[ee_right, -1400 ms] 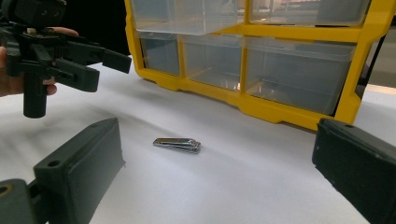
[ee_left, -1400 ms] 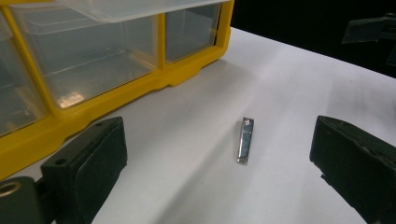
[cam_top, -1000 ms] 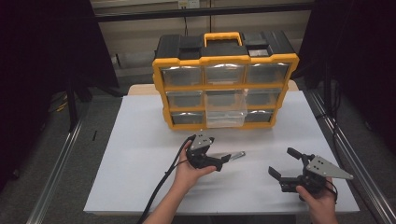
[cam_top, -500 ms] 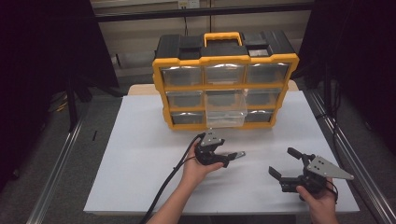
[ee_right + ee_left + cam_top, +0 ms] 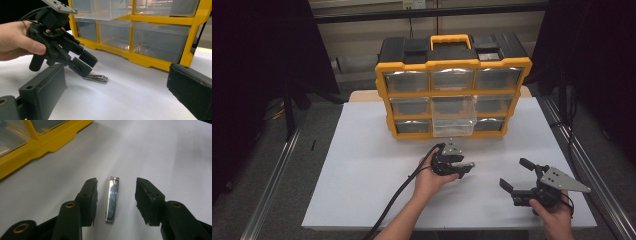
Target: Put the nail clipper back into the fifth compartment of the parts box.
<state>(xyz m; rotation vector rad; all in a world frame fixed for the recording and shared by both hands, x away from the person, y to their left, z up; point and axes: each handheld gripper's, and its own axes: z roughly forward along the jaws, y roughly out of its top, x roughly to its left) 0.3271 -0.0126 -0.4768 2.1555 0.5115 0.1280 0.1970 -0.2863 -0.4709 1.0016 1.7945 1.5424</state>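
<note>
Now, from above, the left gripper (image 5: 460, 168) has moved forward toward the yellow drawer cabinet (image 5: 453, 85) since a second ago, while the right gripper (image 5: 518, 176) sits where it was, jaws wide and empty, on the white table (image 5: 362, 170). In the left gripper view, its jaws stand apart around a nail clipper (image 5: 112, 200), touching neither side; marks on it are unreadable. In the right gripper view, open table lies right of the clipper.

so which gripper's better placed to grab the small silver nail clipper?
Left. The left gripper is open with its jaws either side of the small silver nail clipper; the right gripper sits off to the side.
</note>
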